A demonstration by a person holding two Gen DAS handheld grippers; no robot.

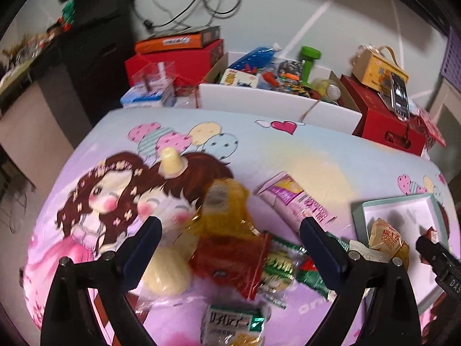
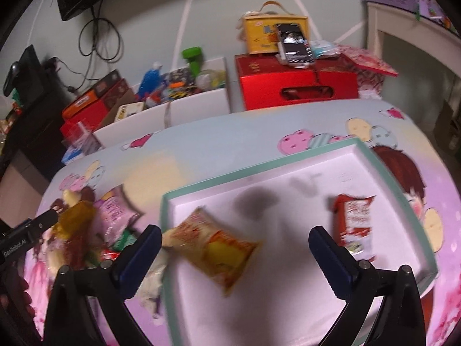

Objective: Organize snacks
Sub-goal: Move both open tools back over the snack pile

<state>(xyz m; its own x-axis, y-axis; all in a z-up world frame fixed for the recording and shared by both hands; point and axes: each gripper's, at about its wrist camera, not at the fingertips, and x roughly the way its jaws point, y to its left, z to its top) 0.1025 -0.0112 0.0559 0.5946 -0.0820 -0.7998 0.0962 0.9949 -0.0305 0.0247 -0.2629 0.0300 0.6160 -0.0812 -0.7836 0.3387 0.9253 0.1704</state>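
Hovering with fingers apart and empty, the right gripper (image 2: 233, 248) overlooks the teal-rimmed white cardboard box (image 2: 371, 158). An orange-yellow plastic snack packet (image 2: 216, 245) lies inside, lower left. The left gripper (image 1: 230, 236) likewise gapes over the heap of snack packets (image 1: 239, 253).

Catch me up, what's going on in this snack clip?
A person with a gripper in each hand is sorting snacks on a cartoon-print bedsheet. Both grippers are open and empty. The right gripper hovers over the tray, which holds a yellow packet and a red packet. The left gripper hovers over the unsorted snack pile beside the tray.
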